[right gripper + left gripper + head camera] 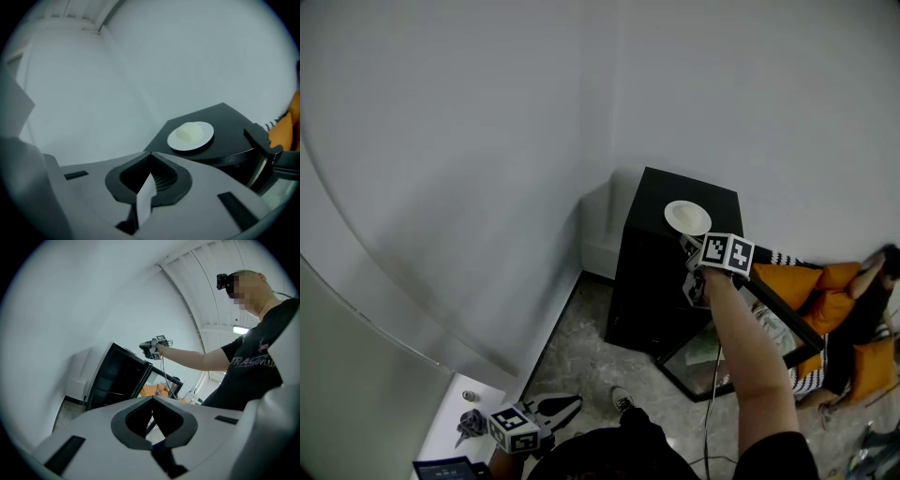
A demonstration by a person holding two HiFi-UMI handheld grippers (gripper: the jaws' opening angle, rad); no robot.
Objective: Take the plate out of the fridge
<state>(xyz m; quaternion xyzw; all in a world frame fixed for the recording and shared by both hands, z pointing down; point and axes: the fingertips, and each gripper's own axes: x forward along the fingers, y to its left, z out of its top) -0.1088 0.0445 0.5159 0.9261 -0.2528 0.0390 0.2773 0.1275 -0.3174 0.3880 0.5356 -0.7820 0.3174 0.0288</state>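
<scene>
- Right gripper view: plate (190,136) flat on top of the fridge (227,123), just beyond the right gripper (150,157), slightly right.
- Jaws together, nothing between (nearer hand by far).
- Left gripper (561,407) low, well apart, also closed.

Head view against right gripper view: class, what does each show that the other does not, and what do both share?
Only the head view: the left gripper low at the left, the person's right forearm and the speckled floor.

Only the right gripper view: the right gripper seen along its own jaws, which are closed together with nothing between them, and a pale mound on the plate.

Both: the white plate resting on top of the black fridge, against the pale wall.
</scene>
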